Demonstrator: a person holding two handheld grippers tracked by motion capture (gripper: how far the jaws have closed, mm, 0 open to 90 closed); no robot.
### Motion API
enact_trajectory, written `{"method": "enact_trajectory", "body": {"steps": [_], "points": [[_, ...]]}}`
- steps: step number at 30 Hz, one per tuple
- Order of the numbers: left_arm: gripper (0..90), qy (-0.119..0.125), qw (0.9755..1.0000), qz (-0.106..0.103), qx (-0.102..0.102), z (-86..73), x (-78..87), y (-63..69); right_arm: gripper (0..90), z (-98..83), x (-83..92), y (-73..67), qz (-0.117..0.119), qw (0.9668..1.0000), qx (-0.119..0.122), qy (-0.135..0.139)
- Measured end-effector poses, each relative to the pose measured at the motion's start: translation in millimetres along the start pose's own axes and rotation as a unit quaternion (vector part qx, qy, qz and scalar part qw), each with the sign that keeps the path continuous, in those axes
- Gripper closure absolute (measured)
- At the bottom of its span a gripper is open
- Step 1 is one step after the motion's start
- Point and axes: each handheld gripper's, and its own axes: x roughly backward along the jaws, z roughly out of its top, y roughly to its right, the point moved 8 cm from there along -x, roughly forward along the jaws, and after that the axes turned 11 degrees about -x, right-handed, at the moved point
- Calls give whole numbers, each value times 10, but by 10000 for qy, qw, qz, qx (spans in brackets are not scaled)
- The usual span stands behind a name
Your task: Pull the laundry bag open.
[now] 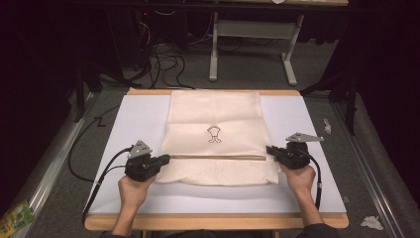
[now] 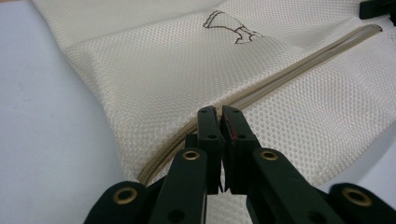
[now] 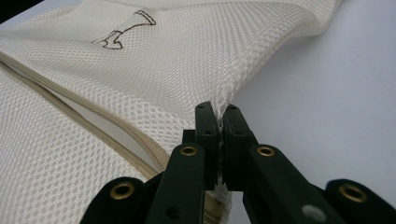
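White tabletop (image 1: 138, 119), cream mesh zip laundry bag (image 1: 218, 116). Left claw (image 2: 219, 116) and right claw (image 3: 218, 116) pinching opposite edges; uneven pull could slip mesh.

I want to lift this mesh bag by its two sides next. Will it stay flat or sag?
Probably sag: the mesh bag is thin netting that already puckers where the right gripper pinches its edge. It looks light and seems empty, lying flat on the white board. The left gripper is shut at the zipper, so that seam may stay taut.
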Motion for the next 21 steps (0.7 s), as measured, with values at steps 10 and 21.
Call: {"method": "enact_trajectory", "body": {"steps": [10,21], "points": [[872,-13,10000,33,67,-2,28,-46,884,21,70,63,-106,9999,-30,42],[872,-56,9998,162,48,-17,44,-97,884,13,84,126,-138,9998,-109,39]]}}
